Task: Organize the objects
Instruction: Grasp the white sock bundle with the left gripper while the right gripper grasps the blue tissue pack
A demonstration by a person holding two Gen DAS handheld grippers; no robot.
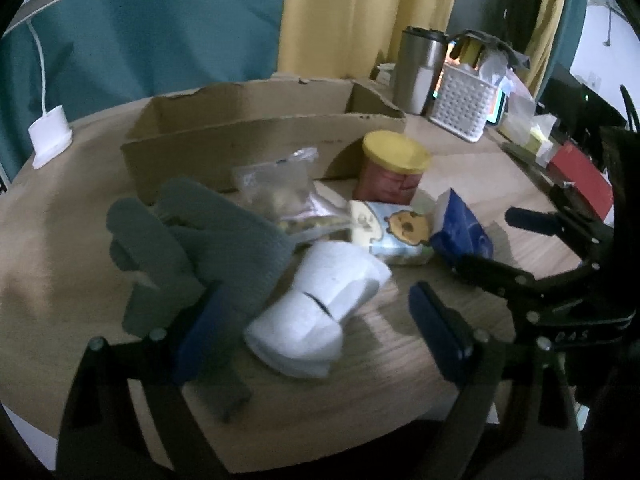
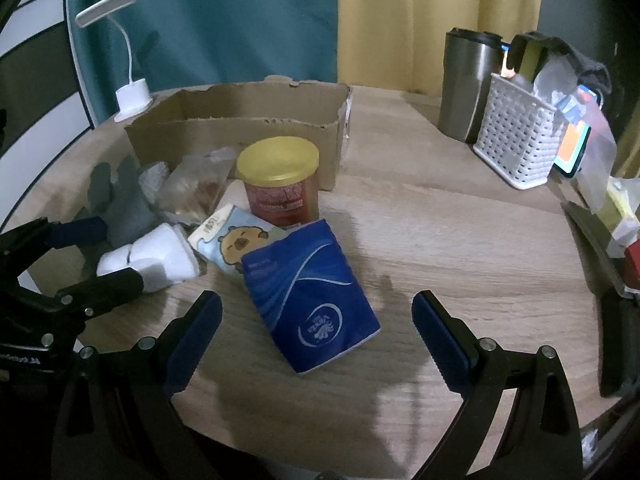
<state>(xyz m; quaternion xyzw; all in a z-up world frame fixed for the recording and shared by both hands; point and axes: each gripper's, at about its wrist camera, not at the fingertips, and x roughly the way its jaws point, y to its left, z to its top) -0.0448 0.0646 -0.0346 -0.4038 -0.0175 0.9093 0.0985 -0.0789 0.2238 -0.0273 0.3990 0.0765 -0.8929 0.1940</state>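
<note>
A white rolled cloth [image 1: 320,308] lies on the round wooden table [image 1: 60,240] between the blue pads of my left gripper [image 1: 316,334], which stands open around it without pressing it. A grey glove [image 1: 192,240] lies to its left, partly behind the left pad. My right gripper [image 2: 320,340] is open over a blue tissue pack [image 2: 312,300], with both pads apart from it. Behind these sit a cartoon-printed pack [image 2: 236,240], a red can with a yellow lid [image 2: 280,184], a clear snack bag [image 1: 280,192] and an open cardboard box [image 2: 240,120].
A white desk lamp [image 2: 132,96] stands at the back left. At the back right are a steel tumbler [image 2: 464,88] and a white perforated basket [image 2: 516,140] with clutter. Bare tabletop [image 2: 460,232] stretches right of the tissue pack. A red box [image 1: 580,176] lies at the right edge.
</note>
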